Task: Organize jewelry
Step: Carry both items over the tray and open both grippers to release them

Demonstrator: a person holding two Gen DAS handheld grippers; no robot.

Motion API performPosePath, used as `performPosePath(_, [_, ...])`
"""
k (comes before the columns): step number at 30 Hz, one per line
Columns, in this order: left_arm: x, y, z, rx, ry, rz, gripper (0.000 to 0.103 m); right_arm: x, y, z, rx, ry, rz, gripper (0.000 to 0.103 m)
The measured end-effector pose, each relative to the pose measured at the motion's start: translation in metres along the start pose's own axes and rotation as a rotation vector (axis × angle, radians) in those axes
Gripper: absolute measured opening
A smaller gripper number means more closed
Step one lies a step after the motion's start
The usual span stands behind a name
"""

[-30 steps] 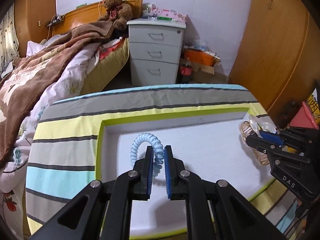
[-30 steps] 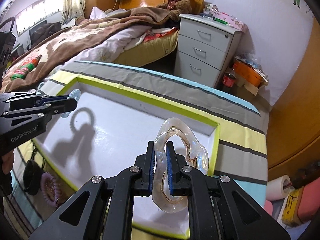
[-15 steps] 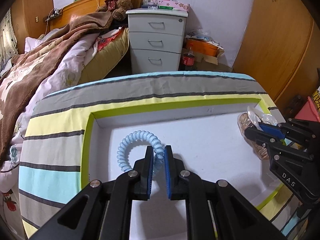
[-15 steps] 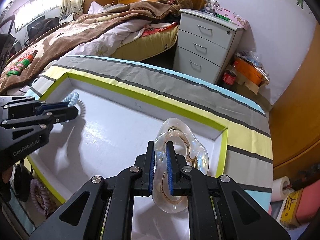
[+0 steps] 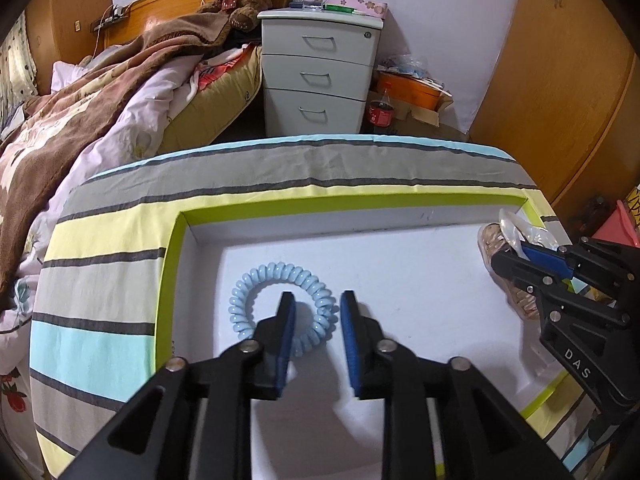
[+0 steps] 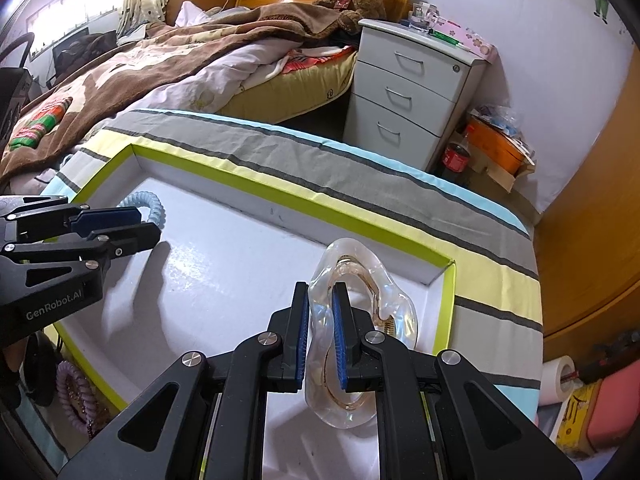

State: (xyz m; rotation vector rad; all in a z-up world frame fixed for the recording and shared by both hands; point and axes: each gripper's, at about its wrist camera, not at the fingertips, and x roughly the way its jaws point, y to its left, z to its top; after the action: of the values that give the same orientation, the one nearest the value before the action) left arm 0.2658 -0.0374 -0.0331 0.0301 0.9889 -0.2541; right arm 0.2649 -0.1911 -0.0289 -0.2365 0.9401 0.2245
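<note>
A light-blue spiral hair tie (image 5: 276,280) lies flat on the white floor of a green-rimmed tray (image 5: 172,264), near its left wall. My left gripper (image 5: 318,312) is open just over the tie, with one finger inside the loop; it also shows in the right wrist view (image 6: 136,224). My right gripper (image 6: 320,320) is shut on a clear wavy bangle (image 6: 360,280) and holds it low over the tray's right corner. The bangle (image 5: 508,236) also shows at the right in the left wrist view.
The tray sits on a striped cloth (image 5: 280,168) over a table. A purple spiral hair tie (image 6: 74,388) and a dark one lie outside the tray at the lower left. A bed (image 6: 160,64), white drawers (image 6: 408,92) and wooden doors stand behind.
My left gripper lowered the blue hair tie onto the tray floor and opened, letting it go. My right gripper kept its hold on the bangle and moved little.
</note>
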Motion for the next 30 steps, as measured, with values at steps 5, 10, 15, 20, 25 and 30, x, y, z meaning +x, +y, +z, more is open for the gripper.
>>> performPosePath(5, [-0.001, -0.001, 0.000, 0.000, 0.000, -0.001, 0.035, 0.000, 0.001, 0.002, 0.006, -0.005, -0.007, 0.017])
performPosePath(10, [-0.003, -0.002, 0.000, -0.005, -0.003, -0.008, 0.044, -0.004, 0.001, 0.001, 0.013, -0.014, 0.002, 0.028])
performPosePath(15, [-0.010, -0.005, -0.002, -0.005, -0.016, -0.014, 0.054, -0.010, 0.000, 0.000, 0.027, -0.034, 0.008, 0.030])
performPosePath(20, [-0.024, -0.008, -0.004, -0.004, -0.041, -0.003, 0.059, -0.023, 0.001, -0.001, 0.039, -0.061, 0.006, 0.030])
performPosePath(25, [-0.044, -0.008, -0.009, -0.014, -0.077, -0.006, 0.063, -0.042, 0.004, -0.003, 0.051, -0.098, 0.010, 0.041])
performPosePath(30, [-0.066, -0.009, -0.017, -0.014, -0.112, -0.003, 0.066, -0.060, 0.008, -0.009, 0.066, -0.127, 0.014, 0.041])
